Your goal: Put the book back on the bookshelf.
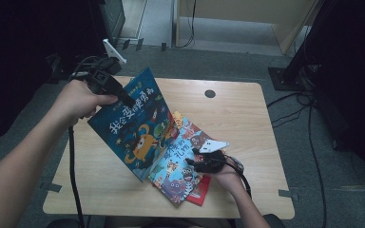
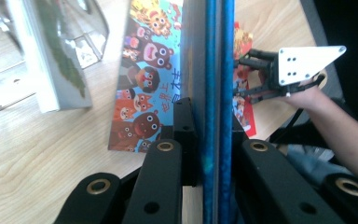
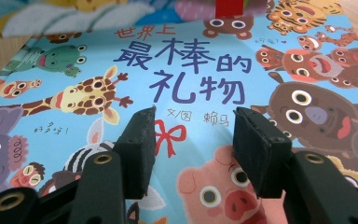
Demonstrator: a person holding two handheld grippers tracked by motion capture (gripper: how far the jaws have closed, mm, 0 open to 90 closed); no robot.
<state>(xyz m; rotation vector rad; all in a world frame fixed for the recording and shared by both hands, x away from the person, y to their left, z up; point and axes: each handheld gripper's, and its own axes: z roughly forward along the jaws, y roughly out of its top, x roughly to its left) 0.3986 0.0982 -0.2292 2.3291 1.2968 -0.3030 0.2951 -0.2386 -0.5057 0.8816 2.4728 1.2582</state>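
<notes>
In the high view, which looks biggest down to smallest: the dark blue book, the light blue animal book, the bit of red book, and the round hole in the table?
1. Dark blue book, though it is lifted nearer the camera, so its lead is unsure.
2. Light blue animal book, partly covered.
3. Red book, just a corner showing.
4. Round hole.

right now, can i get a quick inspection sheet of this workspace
surface: light wooden table, round hole near its far edge.
job's things: dark blue book lifted at a tilt by its top corner; light blue animal book flat beneath it, lying on a red book.
clutter: nothing seen on the table in the high view.
grippers: left gripper clamped on the dark blue book's edge; right gripper open, jaws over the light blue cover, nothing between them.
cables: one trails from each gripper; more lie on the floor at right.
surroundings: grey carpet, dark stands at both sides.
</notes>
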